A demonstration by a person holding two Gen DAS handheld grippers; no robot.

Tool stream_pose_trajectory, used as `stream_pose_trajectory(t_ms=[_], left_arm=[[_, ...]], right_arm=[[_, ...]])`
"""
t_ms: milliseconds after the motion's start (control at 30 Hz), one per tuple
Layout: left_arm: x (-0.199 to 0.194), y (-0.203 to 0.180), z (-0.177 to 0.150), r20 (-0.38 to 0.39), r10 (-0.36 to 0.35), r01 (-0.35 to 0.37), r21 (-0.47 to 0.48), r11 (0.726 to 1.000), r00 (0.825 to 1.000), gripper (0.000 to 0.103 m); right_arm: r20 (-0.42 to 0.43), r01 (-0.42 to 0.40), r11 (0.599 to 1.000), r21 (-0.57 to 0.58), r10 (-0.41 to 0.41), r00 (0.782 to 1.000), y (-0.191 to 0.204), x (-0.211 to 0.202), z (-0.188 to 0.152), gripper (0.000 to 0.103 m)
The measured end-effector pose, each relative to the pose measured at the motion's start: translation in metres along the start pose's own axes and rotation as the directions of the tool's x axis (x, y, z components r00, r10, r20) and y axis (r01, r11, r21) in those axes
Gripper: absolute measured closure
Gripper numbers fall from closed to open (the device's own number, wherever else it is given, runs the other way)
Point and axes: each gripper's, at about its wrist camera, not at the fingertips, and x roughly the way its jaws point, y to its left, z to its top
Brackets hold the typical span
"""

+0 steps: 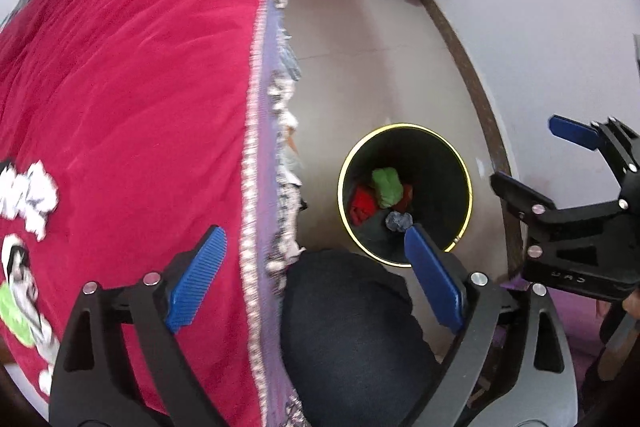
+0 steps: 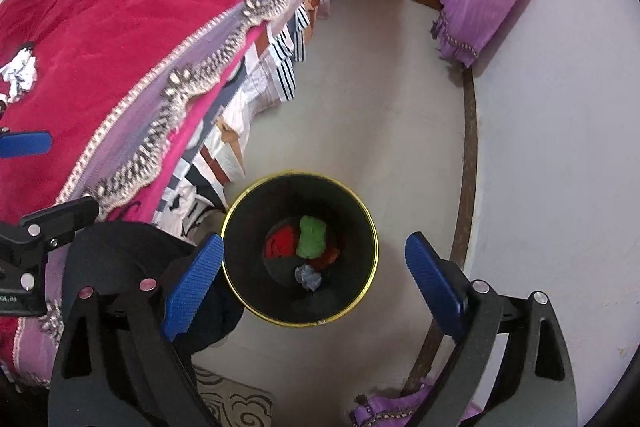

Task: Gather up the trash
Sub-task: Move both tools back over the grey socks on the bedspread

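Crumpled white paper (image 1: 28, 197) lies on the red bedspread (image 1: 140, 67), at its near left corner in the left wrist view, with a green scrap (image 1: 14, 311) just nearer. It looks light, soft and springy, so a pinch across the wad's middle should hold it. The black bin (image 2: 240, 291) stands on the floor right of the bed, holding red, green and grey wads. Left gripper (image 1: 316, 279) and right gripper (image 2: 314, 285) both gape wide, empty. The fringed bed edge (image 2: 192, 79) and a dark-clothed knee (image 1: 352, 327) lie between paper and bin.
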Motion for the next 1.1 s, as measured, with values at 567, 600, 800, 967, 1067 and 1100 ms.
stream_pose_trajectory(t_ms=[567,600,800,967,1067,1100], left_arm=[[-0.044,0.104,-0.061,0.039,0.119,-0.097,-0.356,0.929,0.992,0.014],[-0.047,0.110,-0.066,0.040,0.121,-0.098,-0.373,0.923,0.992,0.014],[-0.062,0.145,-0.099,0.039,0.155,-0.121,-0.447,0.886,0.987,0.014],[-0.070,0.168,-0.121,0.033,0.156,-0.117,-0.511,0.852,0.987,0.014],[-0.075,0.179,-0.133,0.034,0.173,-0.127,-0.544,0.829,0.984,0.014],[-0.078,0.180,-0.136,0.034,0.179,-0.131,-0.551,0.824,0.983,0.014]], right_arm=[[0.133,-0.035,0.983,-0.178,0.059,0.989,0.109,-0.040,0.047,0.015],[0.138,-0.041,0.980,-0.192,0.068,0.988,0.116,-0.042,0.049,0.015],[0.155,-0.080,0.954,-0.288,0.128,0.979,0.168,-0.055,0.058,0.015],[0.143,-0.115,0.922,-0.369,0.179,0.974,0.209,-0.061,0.059,0.015],[0.144,-0.110,0.912,-0.395,0.179,0.973,0.227,-0.064,0.058,0.015],[0.144,-0.106,0.909,-0.403,0.177,0.974,0.231,-0.065,0.057,0.015]])
